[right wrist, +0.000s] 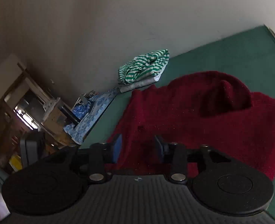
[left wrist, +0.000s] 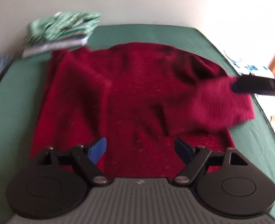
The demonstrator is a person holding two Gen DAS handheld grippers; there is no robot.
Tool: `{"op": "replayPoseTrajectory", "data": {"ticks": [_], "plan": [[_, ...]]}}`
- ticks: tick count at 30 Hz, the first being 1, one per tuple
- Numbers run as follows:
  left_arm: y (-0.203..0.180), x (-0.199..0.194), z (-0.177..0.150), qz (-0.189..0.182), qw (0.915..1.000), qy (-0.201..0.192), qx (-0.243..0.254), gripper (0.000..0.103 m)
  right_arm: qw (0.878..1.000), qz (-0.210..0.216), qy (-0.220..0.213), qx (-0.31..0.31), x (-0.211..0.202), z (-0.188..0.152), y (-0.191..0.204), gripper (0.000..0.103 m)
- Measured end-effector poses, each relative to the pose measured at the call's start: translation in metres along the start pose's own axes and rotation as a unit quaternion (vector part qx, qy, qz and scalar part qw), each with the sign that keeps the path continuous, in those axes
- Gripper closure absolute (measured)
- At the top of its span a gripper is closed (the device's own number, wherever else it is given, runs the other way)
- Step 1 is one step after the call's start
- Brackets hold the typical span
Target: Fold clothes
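Note:
A dark red knitted sweater (left wrist: pixel 137 97) lies spread on the green bed sheet (left wrist: pixel 156 33), its left side folded inward and a sleeve lying across its right side. My left gripper (left wrist: pixel 141 149) hovers over the sweater's near hem, jaws wide open with nothing between the blue pads. In the right wrist view the same sweater (right wrist: pixel 202 115) lies below my right gripper (right wrist: pixel 138 148), whose pads stand apart with no cloth pinched. One of its dark fingers (left wrist: pixel 249 85) shows at the sleeve's outer edge in the left wrist view; whether it touches is blurred.
A stack of folded clothes topped by a green-and-white striped piece (right wrist: pixel 146 65) sits at the bed's far left corner against the wall. A blue patterned cloth (right wrist: pixel 92 112) hangs off the left bedside. Furniture and clutter (right wrist: pixel 25 112) stand beyond it.

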State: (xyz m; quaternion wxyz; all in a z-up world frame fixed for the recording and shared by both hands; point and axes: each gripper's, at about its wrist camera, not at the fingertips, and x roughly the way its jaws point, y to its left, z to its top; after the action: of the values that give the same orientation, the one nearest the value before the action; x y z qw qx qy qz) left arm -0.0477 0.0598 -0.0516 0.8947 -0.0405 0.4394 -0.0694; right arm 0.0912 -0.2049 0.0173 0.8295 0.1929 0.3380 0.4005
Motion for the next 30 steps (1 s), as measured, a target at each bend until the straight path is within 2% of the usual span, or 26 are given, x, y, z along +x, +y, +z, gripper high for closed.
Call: {"op": "replayPoseTrajectory", "data": {"ticks": [2,3,5,7,9,12,13,14,15,16,17,18,20,22,25,27,28,30], "plan": [[0.013,-0.005,-0.001,-0.021,0.9993,0.000,-0.031,0.020,0.999,-0.023,-0.017,-0.014,-0.006,-0.014,0.003,0.060],[0.015,-0.006,-0.001,-0.030,0.9988,-0.002,-0.038,0.019,0.999,-0.044,-0.018,0.006,-0.009,-0.021,-0.005,0.060],[0.003,0.001,0.002,-0.049,0.9984,-0.002,-0.029,0.017,0.994,-0.082,-0.005,0.075,-0.016,-0.035,-0.029,0.059],[-0.017,0.018,0.009,-0.073,0.9973,0.004,-0.005,0.014,0.989,-0.115,0.028,0.090,-0.021,-0.051,-0.044,0.061],[-0.039,0.038,0.018,-0.089,0.9956,0.010,0.024,0.011,0.987,-0.147,0.037,0.056,-0.033,-0.064,-0.037,0.061],[-0.058,0.074,0.035,-0.082,0.9949,0.030,0.051,0.012,0.985,-0.166,0.040,-0.004,-0.038,-0.076,-0.019,0.062],[-0.065,0.082,0.040,-0.079,0.9944,0.029,0.065,0.017,0.984,-0.173,0.037,-0.018,-0.036,-0.079,-0.014,0.062],[-0.072,0.087,0.045,-0.077,0.9937,0.029,0.076,0.029,0.983,-0.179,0.033,-0.031,-0.034,-0.083,-0.010,0.062],[-0.079,0.089,0.048,-0.075,0.9932,0.028,0.084,0.050,0.983,-0.180,0.028,-0.031,-0.037,-0.086,-0.009,0.062],[-0.083,0.089,0.052,-0.074,0.9930,0.025,0.088,0.063,0.983,-0.179,0.024,-0.023,-0.038,-0.090,-0.009,0.062],[-0.083,0.086,0.057,-0.071,0.9936,0.020,0.085,0.085,0.983,-0.180,0.021,-0.013,-0.039,-0.092,-0.009,0.062],[-0.082,0.083,0.063,-0.068,0.9942,0.014,0.082,0.101,0.983,-0.183,0.017,-0.004,-0.040,-0.094,-0.008,0.062],[-0.079,0.075,0.075,-0.064,0.9951,-0.001,0.076,0.102,0.982,-0.190,0.009,0.001,-0.040,-0.097,-0.006,0.062],[-0.066,0.054,0.095,-0.064,0.9950,-0.034,0.069,0.102,0.981,-0.193,0.001,-0.014,-0.039,-0.095,0.001,0.061],[-0.054,0.019,0.125,-0.078,0.9908,-0.074,0.082,0.102,0.981,-0.191,-0.004,-0.046,-0.033,-0.091,0.014,0.061],[-0.047,0.007,0.135,-0.099,0.9890,-0.069,0.085,0.089,0.982,-0.182,0.000,-0.058,-0.025,-0.089,0.022,0.061],[-0.043,0.005,0.135,-0.097,0.9890,-0.073,0.084,0.090,0.982,-0.176,0.002,-0.063,-0.020,-0.088,0.026,0.061],[-0.038,0.005,0.132,-0.086,0.9900,-0.071,0.087,0.103,0.982,-0.169,0.016,-0.081,-0.008,-0.090,0.034,0.061]]}}
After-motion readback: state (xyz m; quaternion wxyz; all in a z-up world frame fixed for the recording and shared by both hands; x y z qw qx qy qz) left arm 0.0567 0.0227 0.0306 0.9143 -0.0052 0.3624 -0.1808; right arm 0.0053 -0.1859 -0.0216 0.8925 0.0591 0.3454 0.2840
